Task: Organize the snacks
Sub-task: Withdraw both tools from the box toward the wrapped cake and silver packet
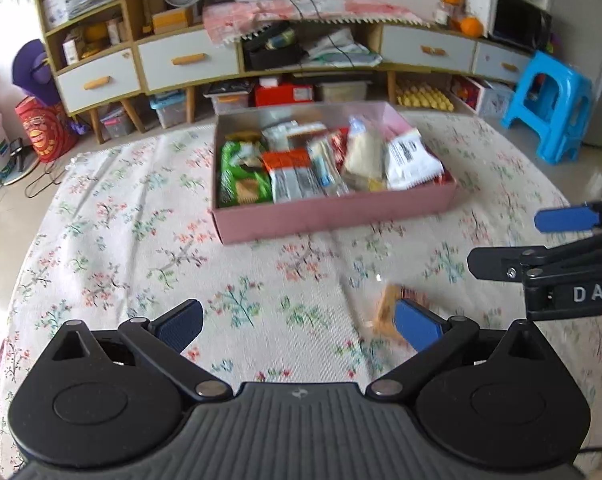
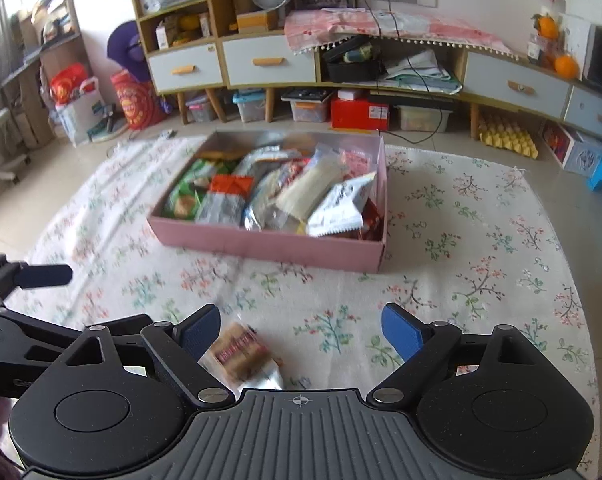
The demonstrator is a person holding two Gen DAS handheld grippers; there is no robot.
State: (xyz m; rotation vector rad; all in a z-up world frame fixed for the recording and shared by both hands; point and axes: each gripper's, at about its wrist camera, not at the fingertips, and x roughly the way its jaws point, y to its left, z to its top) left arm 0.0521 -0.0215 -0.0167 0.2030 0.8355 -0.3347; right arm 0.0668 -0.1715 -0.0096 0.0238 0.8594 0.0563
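Both my claws hang released: the left claw and right claw grasp nothing. One loose snack packet lies on the floral tabletop, near the pink box of snacks. Next, I judge, my right claw must straddle it and clench.

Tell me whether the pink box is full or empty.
Full. The pink box is lidless and packed with snack packets up to its rim in both views, while one wrapped snack lies outside it on the floral cloth.

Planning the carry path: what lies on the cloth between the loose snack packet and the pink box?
Only bare floral cloth lies between the loose snack packet and the pink box; the right wrist view shows it best.
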